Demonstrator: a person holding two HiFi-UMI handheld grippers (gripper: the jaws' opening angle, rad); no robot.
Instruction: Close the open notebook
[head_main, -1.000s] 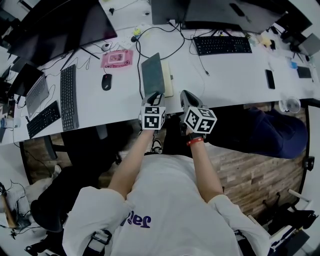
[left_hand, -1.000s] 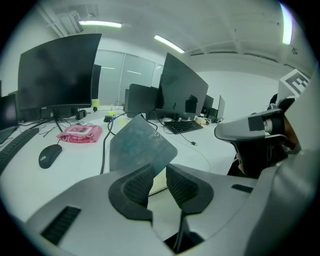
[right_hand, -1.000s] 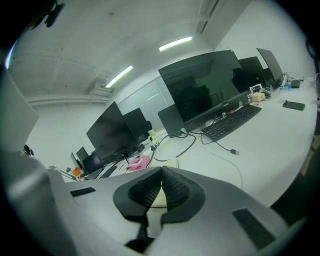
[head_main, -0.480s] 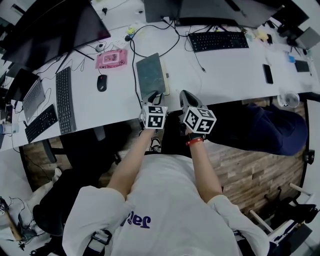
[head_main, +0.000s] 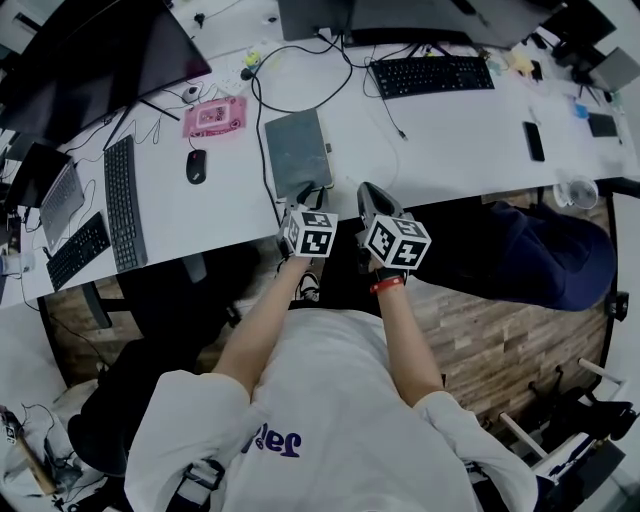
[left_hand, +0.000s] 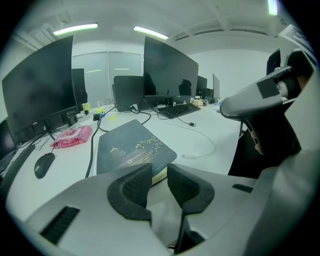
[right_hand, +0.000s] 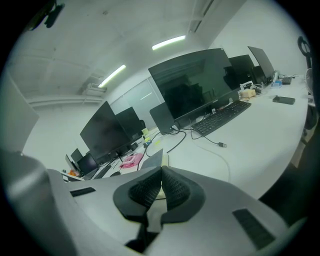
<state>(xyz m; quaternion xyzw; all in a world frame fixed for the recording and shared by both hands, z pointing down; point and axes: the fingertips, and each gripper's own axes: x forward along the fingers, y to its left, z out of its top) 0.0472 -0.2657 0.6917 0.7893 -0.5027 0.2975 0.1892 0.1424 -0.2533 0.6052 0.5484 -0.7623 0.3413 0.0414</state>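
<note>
The notebook (head_main: 298, 152) lay closed and flat on the white surface (head_main: 440, 140) at the centre of the head view, just above both grippers. A second earlier a broader strip of pale pages showed along its right side. The left gripper (head_main: 312, 190) had just been opening its fingers, which stood apart with nothing between them. The right gripper (head_main: 367, 192) had its fingers together and held nothing.

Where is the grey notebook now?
In the head view, the notebook lies on the white desk, right of the black mouse, just beyond the left gripper.
</note>
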